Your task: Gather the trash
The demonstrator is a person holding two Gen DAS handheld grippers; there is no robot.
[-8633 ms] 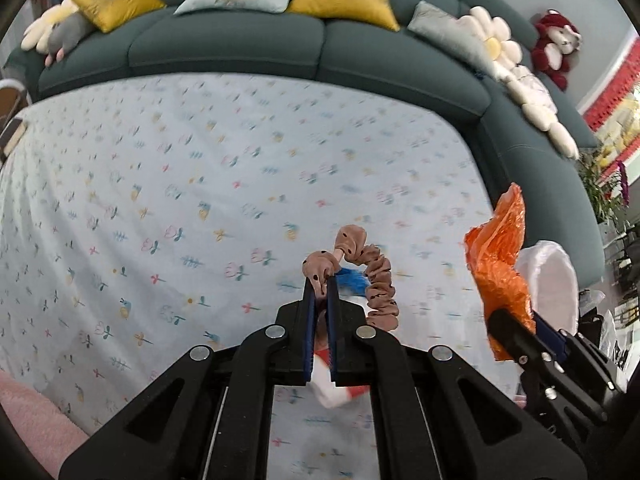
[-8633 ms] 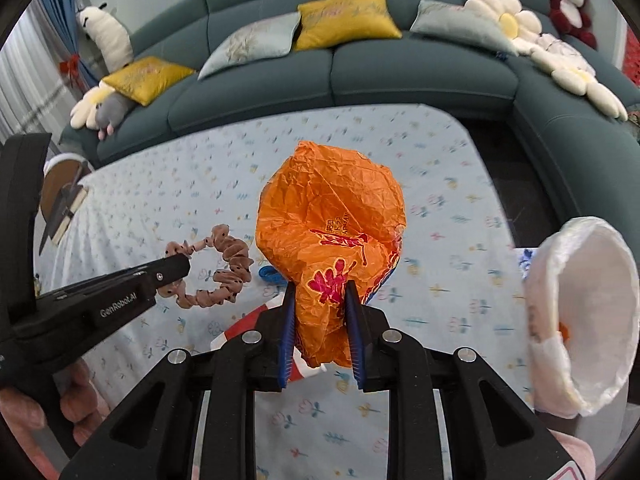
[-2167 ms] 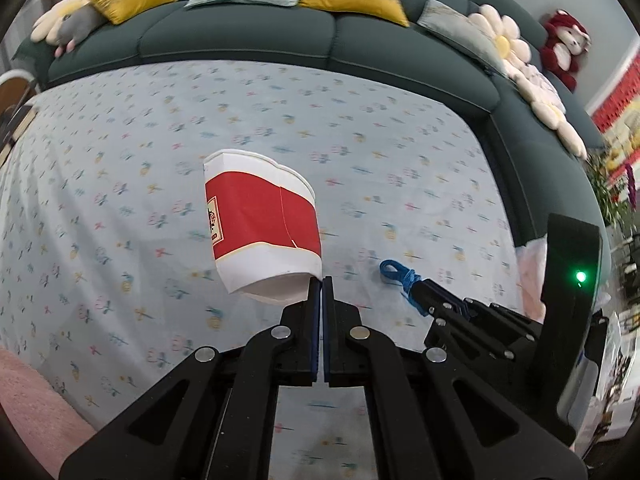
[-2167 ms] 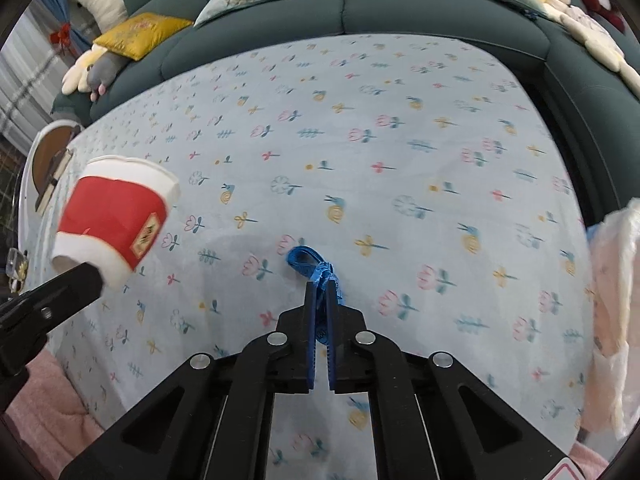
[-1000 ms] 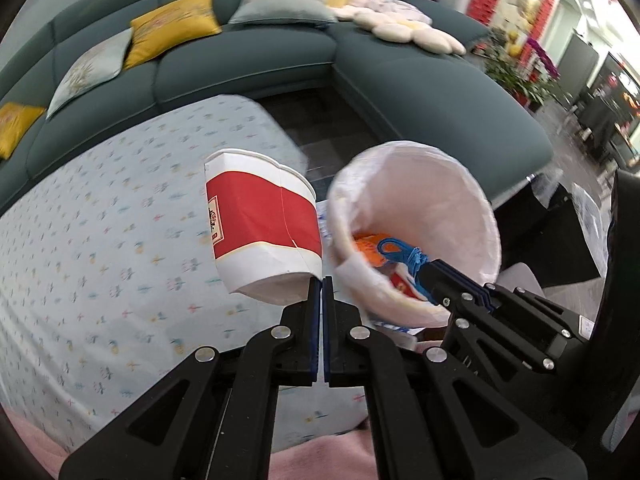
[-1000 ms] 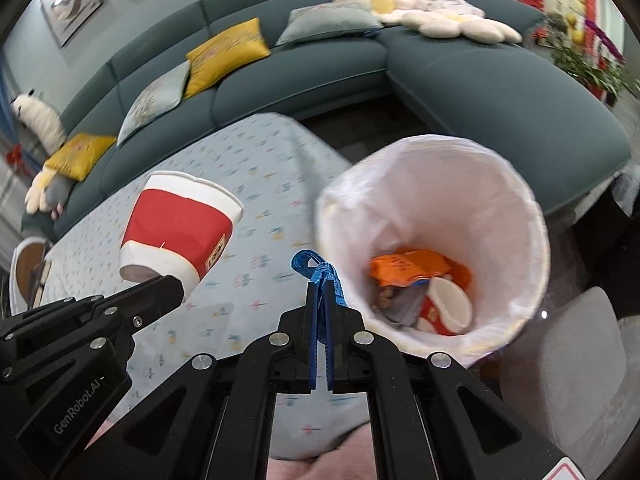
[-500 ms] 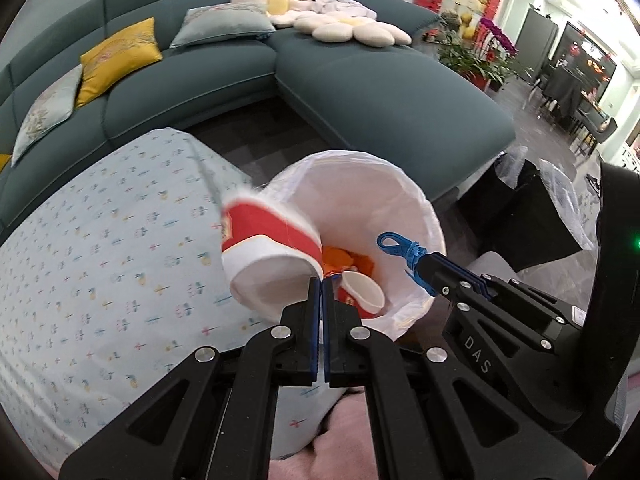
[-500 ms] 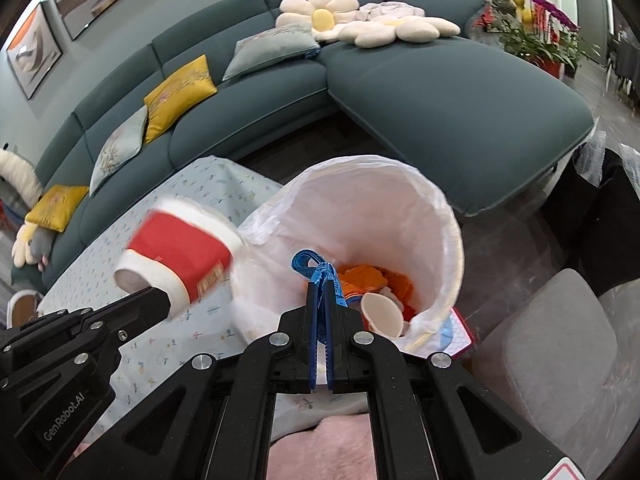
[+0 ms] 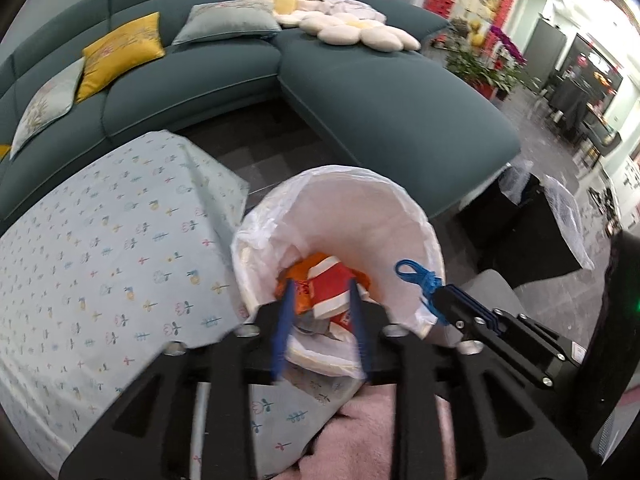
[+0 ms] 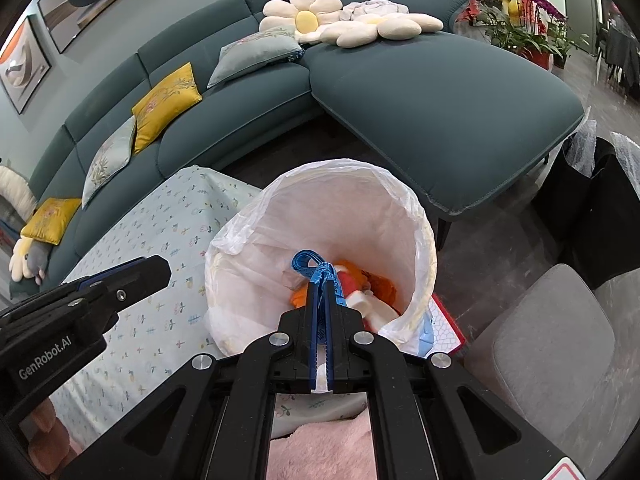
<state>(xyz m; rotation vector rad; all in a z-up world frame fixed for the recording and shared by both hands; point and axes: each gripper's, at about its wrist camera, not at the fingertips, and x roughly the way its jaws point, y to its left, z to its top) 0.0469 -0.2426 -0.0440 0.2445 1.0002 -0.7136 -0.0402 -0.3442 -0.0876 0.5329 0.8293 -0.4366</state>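
Left gripper (image 9: 320, 304) opening over lined bin (image 9: 400, 216) at frame centre, red cup (image 9: 328, 286) loose inside; right gripper (image 10: 323, 280) clenched on blue strap (image 10: 308, 262).

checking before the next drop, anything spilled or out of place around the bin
Nothing spilled: the red and white paper cup lies inside the white-lined bin on the orange wrapper. Only the blue cord remains pinched in the right gripper.

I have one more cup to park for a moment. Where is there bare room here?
The flowered tablecloth left of the bin is bare. The bin's bottom is crowded with a red cup and an orange wrapper, with both tools over it.
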